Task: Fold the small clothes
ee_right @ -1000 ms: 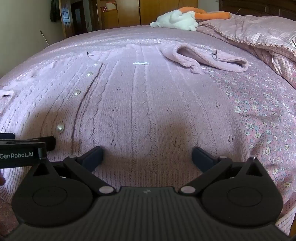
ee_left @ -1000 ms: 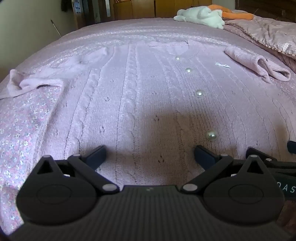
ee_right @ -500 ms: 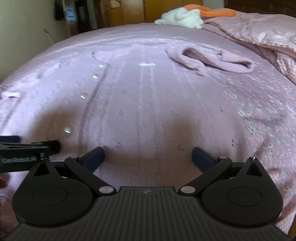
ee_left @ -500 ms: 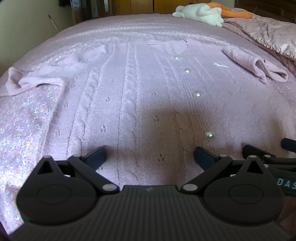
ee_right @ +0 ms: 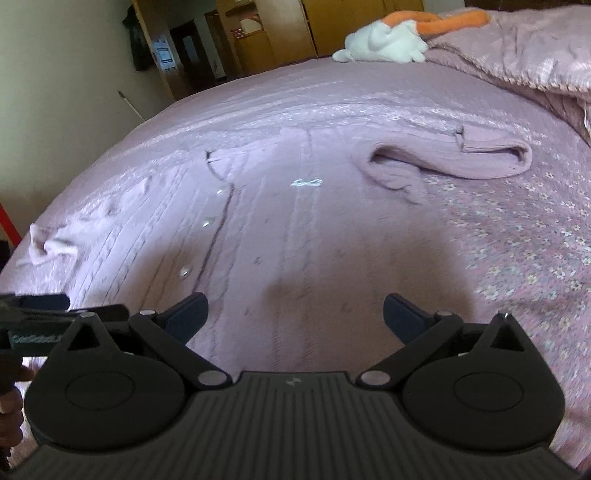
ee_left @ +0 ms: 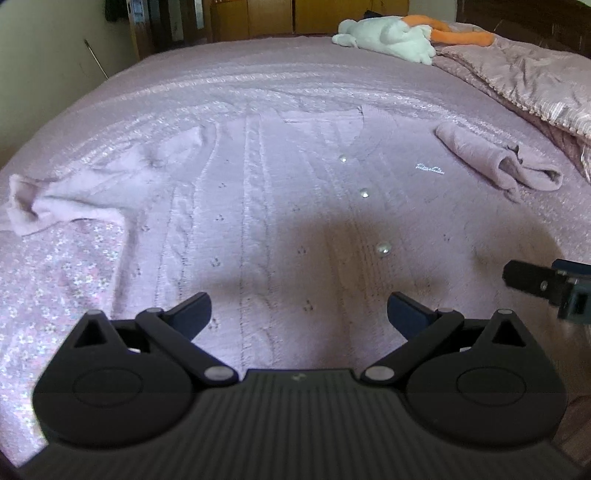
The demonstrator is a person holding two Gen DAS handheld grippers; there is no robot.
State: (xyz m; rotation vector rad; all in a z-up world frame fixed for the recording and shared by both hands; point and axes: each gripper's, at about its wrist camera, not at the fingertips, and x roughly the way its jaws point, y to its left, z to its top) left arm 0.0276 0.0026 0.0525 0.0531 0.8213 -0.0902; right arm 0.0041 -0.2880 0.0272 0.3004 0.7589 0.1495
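Note:
A pale pink cable-knit cardigan (ee_left: 258, 206) with pearl buttons (ee_left: 383, 248) lies spread flat, front up, on the bed. Its left sleeve (ee_left: 55, 206) is bunched at the far left; its right sleeve (ee_left: 498, 162) lies folded at the far right, seen closer as the sleeve (ee_right: 454, 162) in the right wrist view. My left gripper (ee_left: 297, 314) hovers open over the hem, left of the button line. My right gripper (ee_right: 293, 314) hovers open over the cardigan's (ee_right: 295, 236) right half. Neither holds anything. Each sees the other's fingers (ee_left: 532, 280) (ee_right: 44, 306) at its frame edge.
The bed carries a pink floral sheet (ee_right: 524, 258). A crumpled pink quilt (ee_left: 524, 81) lies at the far right. A white and orange plush toy (ee_left: 391, 35) sits at the head of the bed. Wooden wardrobes (ee_right: 280, 33) and a wall stand beyond.
Both grippers have risen and drawn back from the cardigan, so more of the bed shows. The right gripper has also tilted and swung. Both stayed open.

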